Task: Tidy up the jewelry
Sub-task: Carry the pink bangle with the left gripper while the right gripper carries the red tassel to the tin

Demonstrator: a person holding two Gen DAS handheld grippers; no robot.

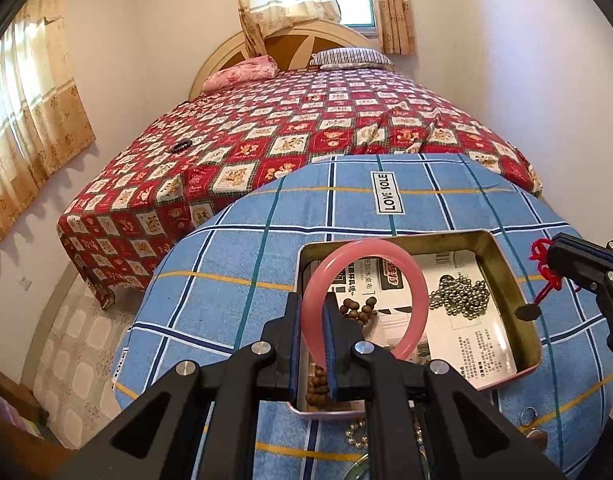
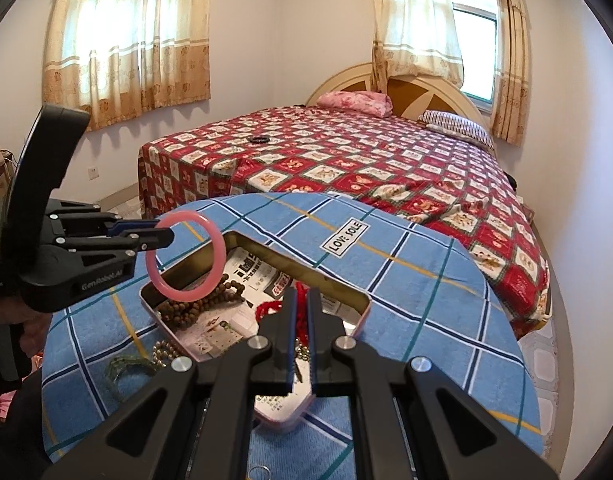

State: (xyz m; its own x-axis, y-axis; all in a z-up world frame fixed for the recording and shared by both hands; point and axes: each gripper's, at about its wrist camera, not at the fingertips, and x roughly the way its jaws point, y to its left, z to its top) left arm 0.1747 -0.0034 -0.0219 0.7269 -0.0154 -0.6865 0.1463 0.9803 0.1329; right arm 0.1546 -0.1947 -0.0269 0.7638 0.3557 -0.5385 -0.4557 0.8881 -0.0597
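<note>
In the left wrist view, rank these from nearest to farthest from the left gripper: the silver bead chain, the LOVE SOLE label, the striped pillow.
1. Silver bead chain: inside the tin, right of the left gripper.
2. LOVE SOLE label: on the blue checked cloth, beyond the tin's far rim.
3. Striped pillow: at the head of the bed, by the headboard.

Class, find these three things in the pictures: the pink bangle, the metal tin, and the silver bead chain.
pink bangle (image 1: pixel 420 280), left wrist view, right side of the ring.
metal tin (image 1: pixel 522 292), left wrist view, inner right wall.
silver bead chain (image 1: pixel 464 296), left wrist view, middle of the heap.
</note>
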